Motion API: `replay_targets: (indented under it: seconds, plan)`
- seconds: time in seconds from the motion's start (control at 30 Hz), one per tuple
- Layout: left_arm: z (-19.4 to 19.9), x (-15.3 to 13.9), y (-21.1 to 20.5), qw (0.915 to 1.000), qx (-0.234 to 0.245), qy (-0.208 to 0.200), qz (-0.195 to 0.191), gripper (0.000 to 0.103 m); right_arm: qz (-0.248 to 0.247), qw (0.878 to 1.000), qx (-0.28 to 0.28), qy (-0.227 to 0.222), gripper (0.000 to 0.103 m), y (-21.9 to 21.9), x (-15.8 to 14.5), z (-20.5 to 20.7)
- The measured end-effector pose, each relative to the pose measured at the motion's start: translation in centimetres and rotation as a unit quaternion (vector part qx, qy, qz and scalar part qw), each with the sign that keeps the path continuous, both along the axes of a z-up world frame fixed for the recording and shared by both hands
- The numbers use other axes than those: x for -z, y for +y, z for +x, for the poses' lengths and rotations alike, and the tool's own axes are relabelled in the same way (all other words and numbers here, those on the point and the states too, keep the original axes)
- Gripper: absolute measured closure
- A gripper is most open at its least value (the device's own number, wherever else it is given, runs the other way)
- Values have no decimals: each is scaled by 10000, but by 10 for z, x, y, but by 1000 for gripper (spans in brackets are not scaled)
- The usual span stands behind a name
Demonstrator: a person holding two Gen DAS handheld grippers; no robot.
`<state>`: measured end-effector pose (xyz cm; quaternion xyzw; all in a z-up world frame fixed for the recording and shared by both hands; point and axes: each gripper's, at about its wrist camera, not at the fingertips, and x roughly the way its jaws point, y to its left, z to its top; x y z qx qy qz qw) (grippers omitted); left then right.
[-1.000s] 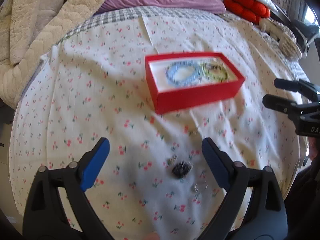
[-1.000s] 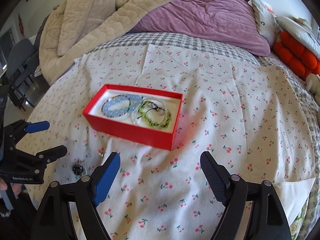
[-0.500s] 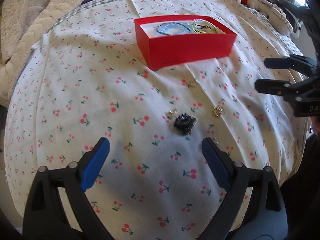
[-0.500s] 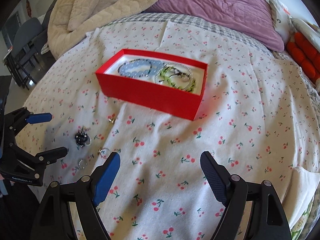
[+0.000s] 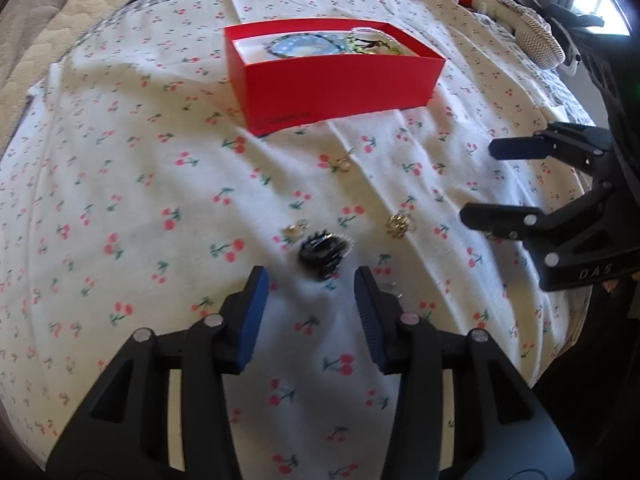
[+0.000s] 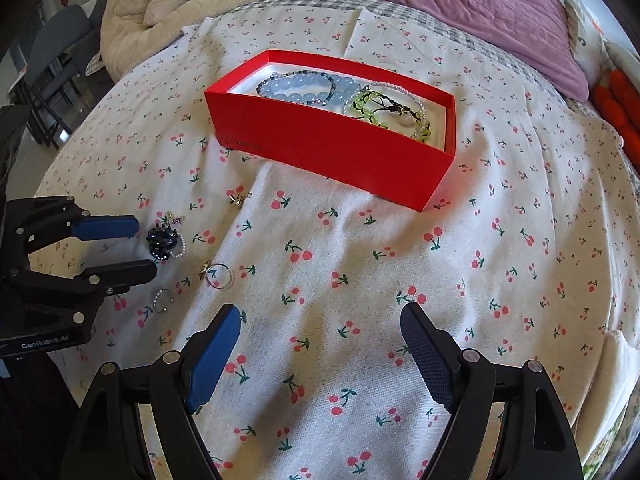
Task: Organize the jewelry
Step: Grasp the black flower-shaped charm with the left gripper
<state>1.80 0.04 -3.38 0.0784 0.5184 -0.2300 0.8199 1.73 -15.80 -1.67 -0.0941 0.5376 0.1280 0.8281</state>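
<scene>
Left wrist view: my left gripper point(image 5: 310, 284) points down at the cherry-print sheet point(image 5: 120, 200), its jaws closing, with nothing between the pads so far. The dark beaded piece point(image 5: 322, 254) lies just beyond the fingertips, on the cloth and not touched. A small pale trinket point(image 5: 298, 229) sits just beside it on the far left, a gold-coloured ornament point(image 5: 398, 225) lies a little off to its right, and another small pearly item point(image 5: 343, 164) rests nearer the red box point(image 5: 336, 88). My right gripper point(image 5: 480, 180) comes in from the right edge with its fingers spread apart over bare sheet.

In the right wrist view the right gripper point(image 6: 320, 322) stands wide and holds nothing. The red box sits upright on the bed; inside it I see a blue bead bracelet point(image 6: 304, 90) on the left and a green bead bracelet point(image 6: 384, 110) on the right, touching each other. Two thin rings, a larger ring point(image 6: 220, 275) and a smaller ring point(image 6: 163, 300), lie on the sheet near the left gripper's fingers. A purple pillow point(image 6: 460, 4) and a beige blanket point(image 6: 180, 0) lie behind.
</scene>
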Motion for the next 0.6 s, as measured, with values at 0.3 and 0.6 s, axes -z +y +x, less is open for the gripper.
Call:
replay_targets:
  seconds: [0.3,0.6]
  plan:
    - [9,6,-9,10000,49,-36,48,67,-42,10000,-25,82,19,0,5,0]
    - [6,1,-5,9999,71,-92,109,76,57,9998,-127,107,19,6,6,1]
